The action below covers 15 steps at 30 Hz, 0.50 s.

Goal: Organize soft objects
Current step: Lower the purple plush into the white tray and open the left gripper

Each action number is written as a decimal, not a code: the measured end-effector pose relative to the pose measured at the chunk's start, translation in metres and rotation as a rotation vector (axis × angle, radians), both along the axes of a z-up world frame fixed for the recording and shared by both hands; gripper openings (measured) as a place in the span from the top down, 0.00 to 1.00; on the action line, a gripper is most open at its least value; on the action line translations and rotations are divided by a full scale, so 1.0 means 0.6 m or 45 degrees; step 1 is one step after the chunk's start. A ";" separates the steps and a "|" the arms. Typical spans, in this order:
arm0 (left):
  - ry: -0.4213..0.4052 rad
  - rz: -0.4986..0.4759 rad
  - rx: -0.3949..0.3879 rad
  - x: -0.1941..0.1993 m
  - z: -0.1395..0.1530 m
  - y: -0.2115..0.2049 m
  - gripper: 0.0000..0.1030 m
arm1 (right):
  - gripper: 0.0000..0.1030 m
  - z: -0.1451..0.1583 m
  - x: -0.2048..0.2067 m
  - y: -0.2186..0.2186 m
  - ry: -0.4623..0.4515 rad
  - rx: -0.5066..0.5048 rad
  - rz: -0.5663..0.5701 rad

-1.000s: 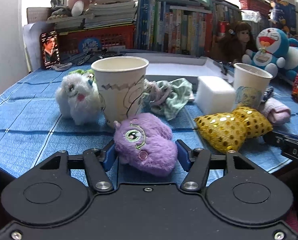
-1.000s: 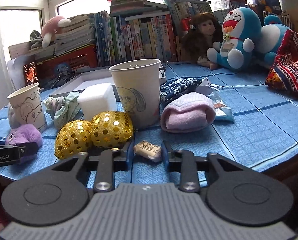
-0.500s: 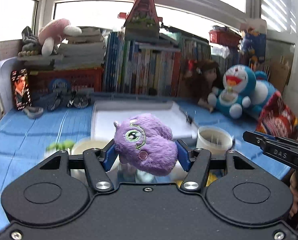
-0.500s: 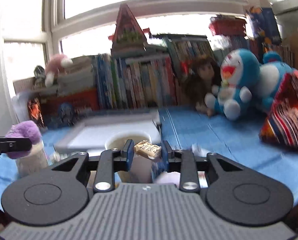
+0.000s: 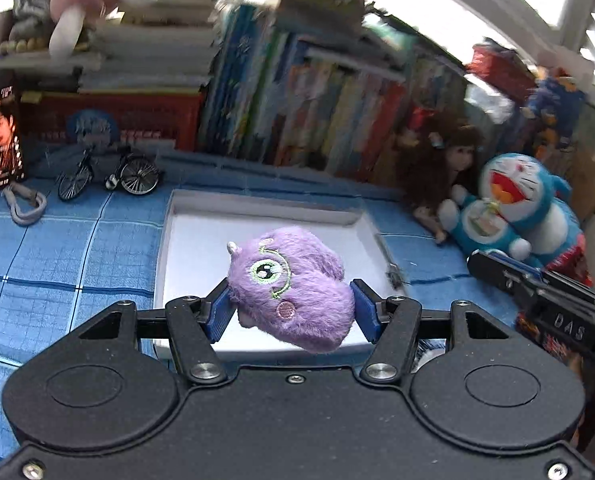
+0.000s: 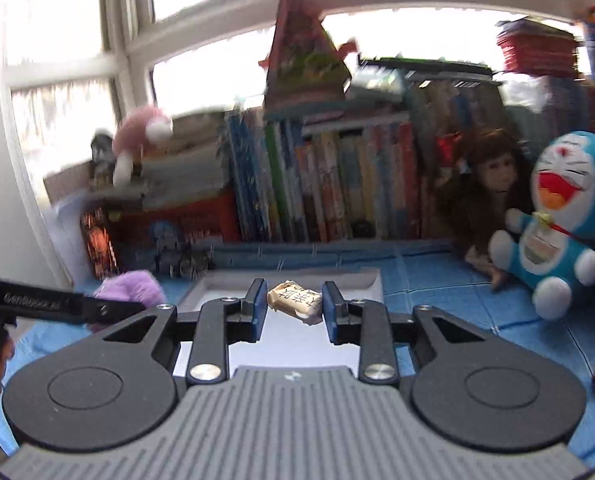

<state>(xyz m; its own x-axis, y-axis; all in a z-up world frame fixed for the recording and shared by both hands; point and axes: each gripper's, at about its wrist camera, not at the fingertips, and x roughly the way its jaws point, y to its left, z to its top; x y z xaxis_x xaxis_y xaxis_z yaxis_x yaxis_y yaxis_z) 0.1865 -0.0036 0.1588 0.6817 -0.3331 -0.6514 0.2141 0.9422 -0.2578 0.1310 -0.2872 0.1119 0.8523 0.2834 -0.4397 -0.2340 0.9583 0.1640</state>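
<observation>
My left gripper [image 5: 293, 312] is shut on a fluffy purple plush toy [image 5: 293, 300] with a stitched green eye, held in the air above the near part of a shallow white tray [image 5: 185, 220]. My right gripper [image 6: 295, 307] is shut on a small beige wrapped packet [image 6: 295, 306] with dark print, hanging over the same white tray [image 6: 361, 280]. In the right wrist view the purple plush [image 6: 131, 288] and the left gripper's black body show at the left edge. The right gripper's black body [image 5: 553, 312] enters the left wrist view at the right.
The tray lies on a blue checked cloth [image 5: 57, 248]. Behind it stand a row of books [image 5: 317, 112], a red crate [image 5: 109, 120], a small model bicycle [image 5: 109, 172] and a photo card [image 5: 1, 136]. A doll [image 5: 453, 164] and a blue-and-white cat plush [image 5: 513, 204] sit at the right.
Both grippers rose from the table with their loads and moved forward over the white tray. The cups, gold cushion and other soft things near the front have dropped out of view.
</observation>
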 end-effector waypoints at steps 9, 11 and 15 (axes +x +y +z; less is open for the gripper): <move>0.207 0.082 0.093 0.128 -0.062 -0.025 0.43 | 0.66 -0.051 0.133 0.006 0.323 -0.070 0.012; 0.234 0.093 0.114 0.149 -0.076 -0.030 0.43 | 0.66 -0.065 0.156 0.005 0.378 -0.086 -0.002; 0.284 0.114 0.117 0.176 -0.097 -0.034 0.43 | 0.66 -0.080 0.186 0.004 0.460 -0.085 -0.018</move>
